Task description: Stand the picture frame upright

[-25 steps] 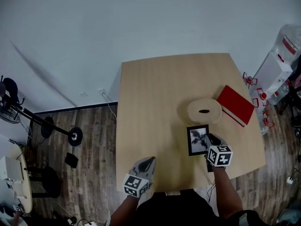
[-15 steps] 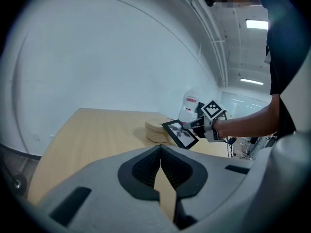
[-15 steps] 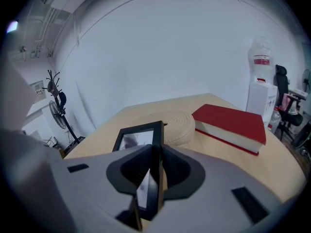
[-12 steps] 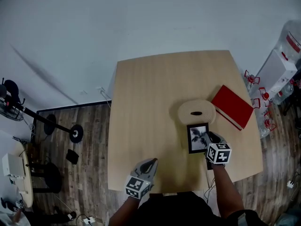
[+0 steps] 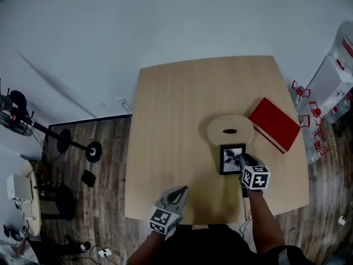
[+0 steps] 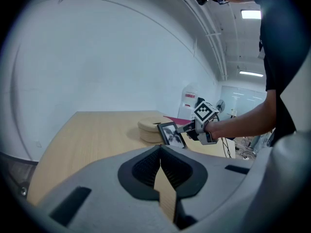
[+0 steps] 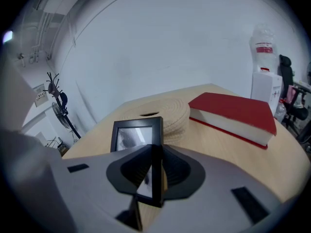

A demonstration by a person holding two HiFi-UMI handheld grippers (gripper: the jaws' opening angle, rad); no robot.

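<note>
Where my right tool (image 5: 244, 160) bites: it pinches the right-hand side rail of the picture frame (image 5: 231, 159), the rail caught between the two jaws.
Picture frame: on the right half of the table (image 5: 176, 120), tilted up off the flat with its glass toward me; the lower edge seems to sit on the wood.
Left tool (image 5: 175, 191): pressed together on nothing, hovering at the near table edge, well apart from the frame.
Near edge: close behind my right tool; my right wrist crosses it.
Right edge: beyond the red book (image 5: 274, 123), near that book's outer corner.
Open room: broad bare wood runs left of the frame and across the far half of the table.
Woven disc (image 5: 230, 130): just behind the frame's top edge, so near that I cannot tell whether they touch.
Red book: lying flat, right of the disc and just beside it, apart from the frame.
Off the table: a water dispenser (image 5: 331, 81) at the right, a fan stand (image 5: 60, 139) on the floor at the left.
</note>
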